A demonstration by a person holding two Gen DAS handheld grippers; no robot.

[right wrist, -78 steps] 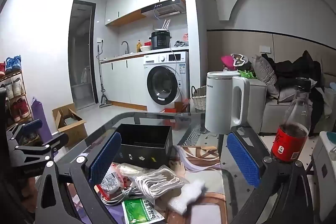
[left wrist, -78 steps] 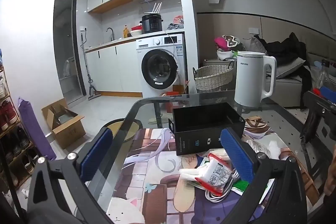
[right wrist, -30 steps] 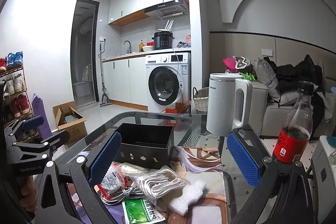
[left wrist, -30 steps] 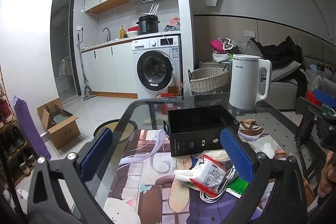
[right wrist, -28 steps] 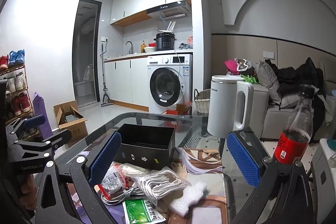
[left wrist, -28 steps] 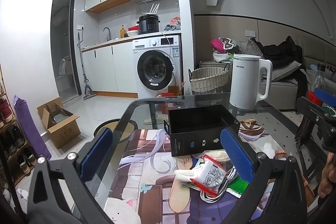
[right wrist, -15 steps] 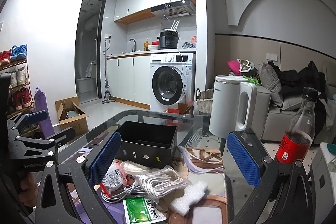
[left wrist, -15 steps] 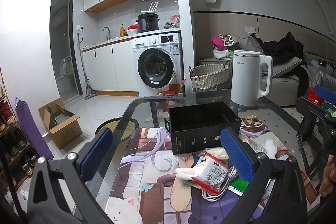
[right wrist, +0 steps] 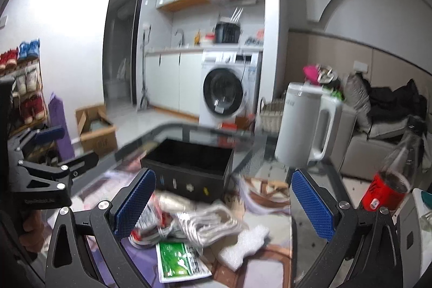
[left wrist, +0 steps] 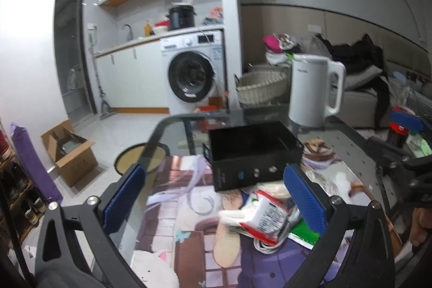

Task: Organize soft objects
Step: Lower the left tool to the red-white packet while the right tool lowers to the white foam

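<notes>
So the soft stuff is all heaped on the glass table (left wrist: 348,150), right in front of the open black box (left wrist: 255,153). Pile has a red/white packet (left wrist: 263,216), a bundle of white cord (right wrist: 208,223), a green packet (right wrist: 179,262) and a white foam piece (right wrist: 243,244) off to the right side of the heap. Foam and green packet lie flat on the printed mat (left wrist: 189,242) that covers that part of the table. Box looks empty inside from both views, nothing from the pile is in it.

Left gripper (left wrist: 213,204) is spread wide w/ nothing between the blue pads, hovering above the mat, pile sits just by its right finger. Right gripper (right wrist: 222,204) is also wide apart and empty, pointed at the pile and box from the other side. Right wrist view is pretty blurry btw, so small details on the packets can't be read.

Further out: white kettle (left wrist: 314,91) stands behind the box on the table, cola bottle (right wrist: 390,180) w/ red label near the right edge. Bg has a washing machine (left wrist: 193,74), wicker basket (left wrist: 260,87), cardboard box (left wrist: 71,150) on the floor and a shoe rack (right wrist: 21,82) at far left.
</notes>
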